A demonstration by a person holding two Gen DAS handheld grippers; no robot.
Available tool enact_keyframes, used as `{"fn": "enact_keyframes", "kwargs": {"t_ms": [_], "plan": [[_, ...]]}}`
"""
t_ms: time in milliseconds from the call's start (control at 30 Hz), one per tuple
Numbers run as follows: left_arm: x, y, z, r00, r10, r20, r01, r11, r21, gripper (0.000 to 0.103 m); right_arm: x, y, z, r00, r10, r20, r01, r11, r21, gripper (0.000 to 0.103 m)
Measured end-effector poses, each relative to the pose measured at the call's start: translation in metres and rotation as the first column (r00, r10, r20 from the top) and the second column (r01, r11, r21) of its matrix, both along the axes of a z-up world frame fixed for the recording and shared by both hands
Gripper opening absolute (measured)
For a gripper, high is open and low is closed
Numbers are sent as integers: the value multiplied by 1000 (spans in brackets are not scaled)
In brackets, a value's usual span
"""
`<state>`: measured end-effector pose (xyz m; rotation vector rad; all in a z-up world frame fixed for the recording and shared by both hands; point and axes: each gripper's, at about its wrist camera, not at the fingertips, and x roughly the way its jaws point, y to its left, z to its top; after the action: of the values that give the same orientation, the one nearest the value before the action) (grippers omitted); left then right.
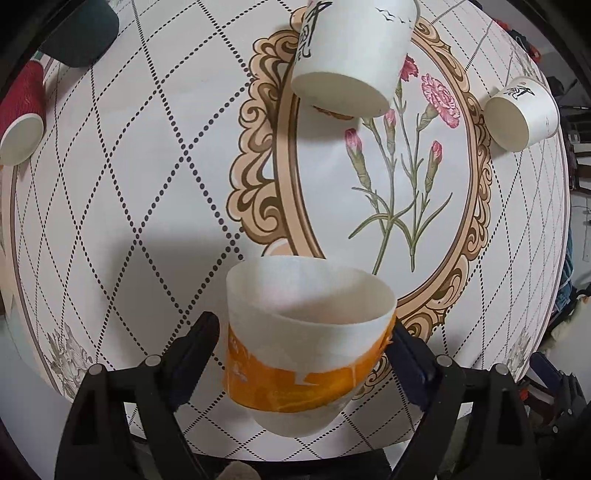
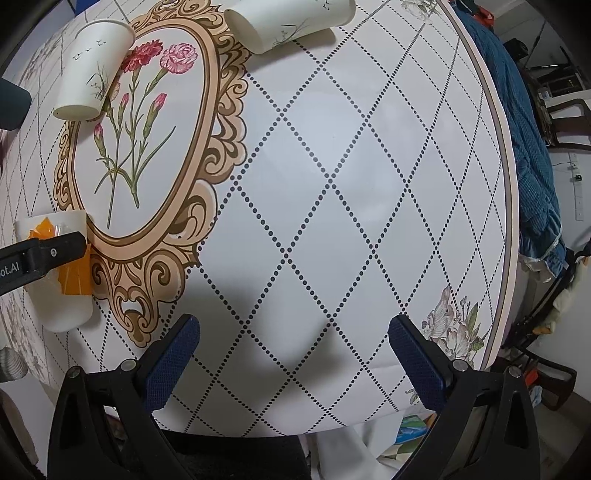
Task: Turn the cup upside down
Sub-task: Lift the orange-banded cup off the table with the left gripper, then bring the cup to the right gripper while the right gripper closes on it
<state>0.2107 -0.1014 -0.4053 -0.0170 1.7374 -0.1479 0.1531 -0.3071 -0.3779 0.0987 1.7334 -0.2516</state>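
Note:
My left gripper (image 1: pixel 304 354) is shut on a white paper cup with an orange band (image 1: pixel 306 339). It holds the cup above the table with the open mouth facing away from the camera. In the right wrist view the same cup (image 2: pixel 61 273) shows at the far left, gripped by the left gripper's finger (image 2: pixel 55 251), with its base end low near the table. My right gripper (image 2: pixel 293 350) is open and empty over the patterned tablecloth (image 2: pixel 332 184).
A white cup with black script (image 1: pixel 351 55) stands on the floral medallion, also seen in the right view (image 2: pixel 92 70). Another white cup (image 1: pixel 524 114) lies near the right edge (image 2: pixel 288 22). A red cup (image 1: pixel 22 118) sits left. A dark object (image 1: pixel 81 33) lies far left.

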Motion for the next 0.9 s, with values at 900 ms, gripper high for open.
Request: {"fn": "enact_keyframes", "kwargs": {"t_ms": [900], "plan": [[-53, 61, 156, 955, -42, 292, -16, 981, 192, 88, -21, 39, 77, 991, -10, 133, -19, 976, 217, 103]]}}
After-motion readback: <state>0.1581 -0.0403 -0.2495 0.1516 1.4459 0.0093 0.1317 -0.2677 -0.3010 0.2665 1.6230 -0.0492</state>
